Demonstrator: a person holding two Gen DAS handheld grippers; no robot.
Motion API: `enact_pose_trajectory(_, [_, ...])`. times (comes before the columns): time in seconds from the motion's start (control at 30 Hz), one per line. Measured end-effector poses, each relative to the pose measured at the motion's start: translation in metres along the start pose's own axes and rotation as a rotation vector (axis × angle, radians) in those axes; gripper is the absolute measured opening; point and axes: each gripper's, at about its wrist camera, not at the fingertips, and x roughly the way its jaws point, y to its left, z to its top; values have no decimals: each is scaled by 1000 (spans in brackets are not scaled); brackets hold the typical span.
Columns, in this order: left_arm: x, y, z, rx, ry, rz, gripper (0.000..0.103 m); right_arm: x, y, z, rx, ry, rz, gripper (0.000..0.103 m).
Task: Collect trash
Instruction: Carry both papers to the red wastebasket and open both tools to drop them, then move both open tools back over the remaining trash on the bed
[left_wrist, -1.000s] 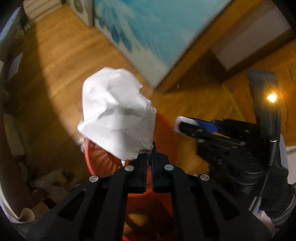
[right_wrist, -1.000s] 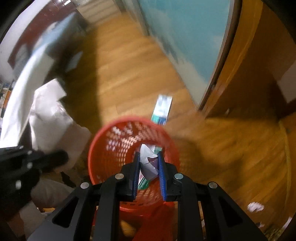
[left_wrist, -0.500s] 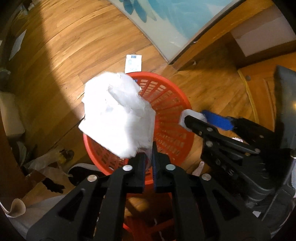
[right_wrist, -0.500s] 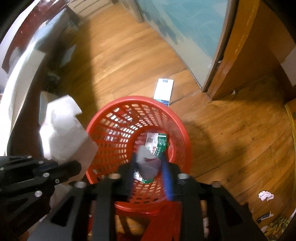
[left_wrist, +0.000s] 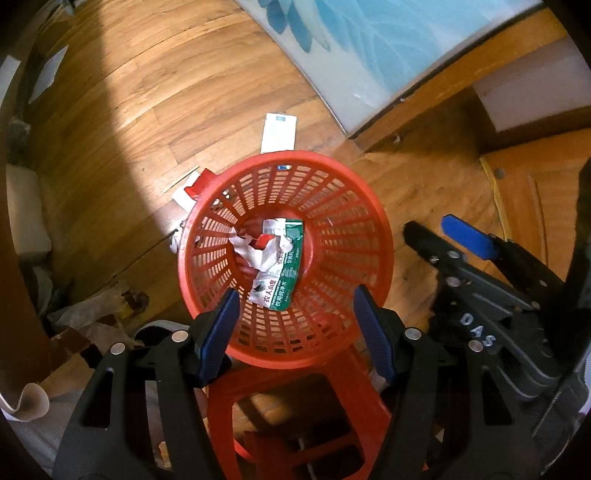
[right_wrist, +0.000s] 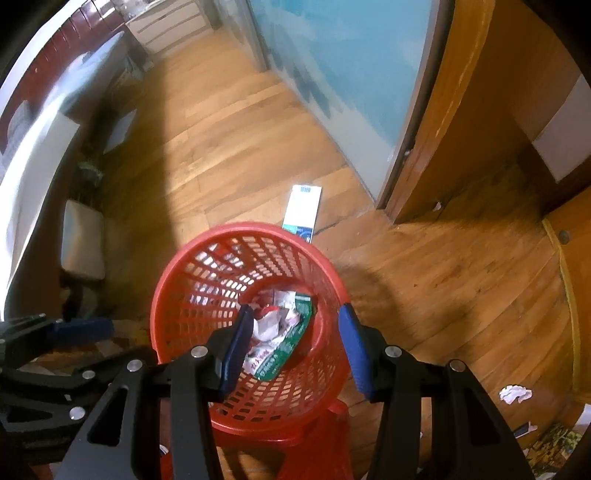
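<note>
Both the left gripper (left_wrist: 295, 317) and the right gripper (right_wrist: 291, 339) hung over the red basket (left_wrist: 373, 229), jaws just spread apart with nothing between them. Crumpled paper (left_wrist: 258, 251) and a green wrapper (left_wrist: 290, 273) lay at the basket's bottom. On the wooden floor (right_wrist: 236, 155), beyond the basket's far rim, lay a flat carton (right_wrist: 303, 210): probably light and stiff, best pinched across an edge.

The basket (left_wrist: 284, 254) is glossy red plastic with a slotted lattice wall, set on a red plastic stool (left_wrist: 295, 406). Inside lies crumpled white paper (left_wrist: 258, 254) and a shiny green printed wrapper (left_wrist: 288, 273). The floor (left_wrist: 166, 92) is varnished wood planks with sheen. Each gripper (left_wrist: 295, 321) is matt black plastic with ribbed blue pads (left_wrist: 218, 339) and bright metal screws.
</note>
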Motion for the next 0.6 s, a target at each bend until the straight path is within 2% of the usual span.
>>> enact_pose_trajectory(0.13, [-20, 11, 1, -61, -62, 1, 64, -22, 3, 12, -8, -59, -10, 50])
enact_pose_trajectory(0.2, [-38, 19, 2, -102, -115, -18, 64, -39, 6, 17, -13, -101, -3, 52])
enact_pose_trajectory(0.27, [-69, 29, 1, -112, -203, -23, 64, -61, 19, 26, -41, -150, 13, 54])
enact_pose_trajectory(0.33, [-111, 40, -4, -114, -315, -17, 64, -82, 38, 35, -84, -191, 34, 54])
enact_pose_trajectory(0.43, [-196, 76, -28, -148, -546, -31, 64, -115, 79, 49, -154, -257, 81, 54])
enact_pose_trajectory(0.47, [-215, 86, -37, -159, -596, -26, 64, -124, 92, 52, -173, -276, 93, 55])
enact_pose_trajectory(0.53, [-268, 121, -70, -194, -751, -33, 64, -150, 134, 58, -230, -338, 147, 59])
enact_pose_trajectory(0.57, [-284, 133, -83, -204, -802, -30, 64, -162, 157, 59, -255, -365, 178, 61])
enact_pose_trajectory(0.6, [-306, 151, -104, -223, -872, -10, 64, -171, 175, 59, -276, -384, 202, 61])
